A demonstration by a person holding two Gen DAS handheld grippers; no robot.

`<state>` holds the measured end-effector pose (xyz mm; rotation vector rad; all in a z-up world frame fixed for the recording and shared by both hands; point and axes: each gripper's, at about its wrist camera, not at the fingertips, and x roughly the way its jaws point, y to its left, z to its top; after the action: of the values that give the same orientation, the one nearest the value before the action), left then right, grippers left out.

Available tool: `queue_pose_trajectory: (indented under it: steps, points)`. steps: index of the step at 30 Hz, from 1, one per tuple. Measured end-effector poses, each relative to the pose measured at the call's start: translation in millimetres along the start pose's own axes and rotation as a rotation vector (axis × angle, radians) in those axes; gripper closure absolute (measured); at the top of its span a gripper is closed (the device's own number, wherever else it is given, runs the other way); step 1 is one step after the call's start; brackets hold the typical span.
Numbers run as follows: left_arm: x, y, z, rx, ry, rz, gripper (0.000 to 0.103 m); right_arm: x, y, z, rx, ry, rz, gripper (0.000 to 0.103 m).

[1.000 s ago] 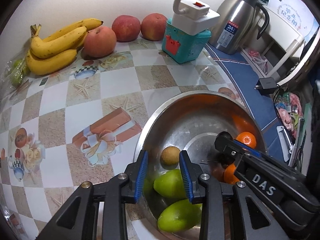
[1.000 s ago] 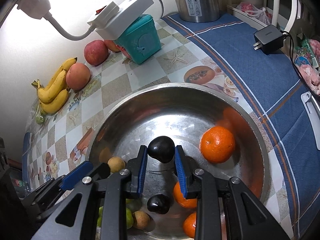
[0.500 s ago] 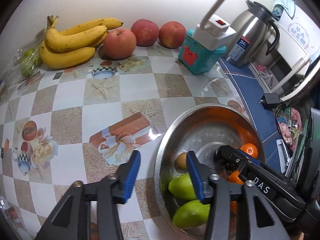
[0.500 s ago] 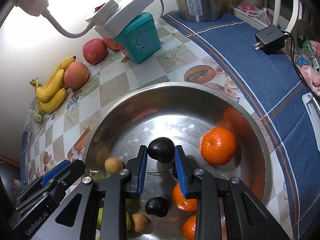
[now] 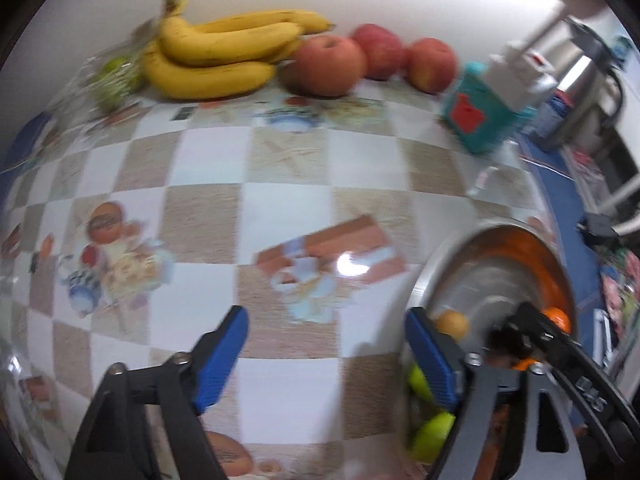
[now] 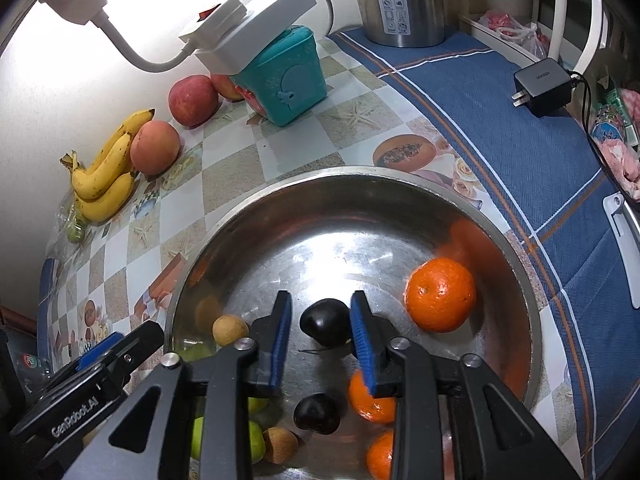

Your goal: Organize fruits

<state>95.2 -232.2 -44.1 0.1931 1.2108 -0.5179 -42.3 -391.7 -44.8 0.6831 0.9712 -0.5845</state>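
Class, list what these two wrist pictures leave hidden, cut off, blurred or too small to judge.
- Green fruit, left wrist view: half behind the left tongs, blurred.
- Bagged green items, right wrist view: too small to identify.
- Third apple, right wrist view: mostly behind the teal box.
- Lowest orange, right wrist view: partly covered by the right tongs.

Two close downward views (shared bowl (image 6: pixel 532 332))

My bowl (image 6: pixel 516 280) gleaming — polished steel, mirroring orange (image 6: pixel 441 295). Orange looking pebbly, glossy. Dark fruit (image 6: pixel 325 322) shining smooth. My finger pads (image 6: pixel 280 340) showing ribbed blue plastic — tablecloth (image 6: pixel 480 92) looking woven, matt.
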Motion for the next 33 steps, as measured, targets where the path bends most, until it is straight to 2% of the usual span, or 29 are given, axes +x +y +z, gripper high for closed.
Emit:
queue_pose_trajectory:
  steps: [1,3,6,8,14,19,20,22,33]
  points:
    - [1.1,4.9,0.3,-0.016,-0.002,0.021,0.01,-0.7,1.6,0.3,-0.003,-0.004,-0.002,0.055]
    - [2.3,14.3,0.5,-0.047,-0.004,0.052,0.002,-2.2,4.7,1.2,-0.016,-0.011,-0.001,0.052]
    - [3.7,26.4,0.5,-0.085,-0.003,0.084,0.0,-5.1,10.0,2.2,-0.04,-0.024,-0.005,0.044]
    - [5.6,31.9,0.1,-0.098,0.003,0.106,0.0,-6.8,12.8,2.5,-0.049,-0.033,-0.007,0.029]
    - [8.4,41.9,-0.9,-0.119,0.009,0.158,0.0,-6.9,20.4,2.1,-0.075,-0.039,-0.005,0.022]
    - [7.8,46.0,0.1,-0.127,0.001,0.185,0.0,-7.1,27.8,0.9,-0.107,-0.039,-0.002,0.02]
    - [7.7,46.9,0.4,-0.127,0.004,0.188,0.0,-7.4,29.8,0.4,-0.116,-0.04,-0.002,0.011]
    - [7.8,48.2,0.1,-0.127,0.007,0.192,0.0,-8.3,34.0,-0.6,-0.131,-0.047,-0.006,0.004]
    - [-0.1,55.6,-3.1,-0.136,-0.006,0.21,0.0,-14.7,53.5,-5.5,-0.193,-0.061,-0.015,0.003]
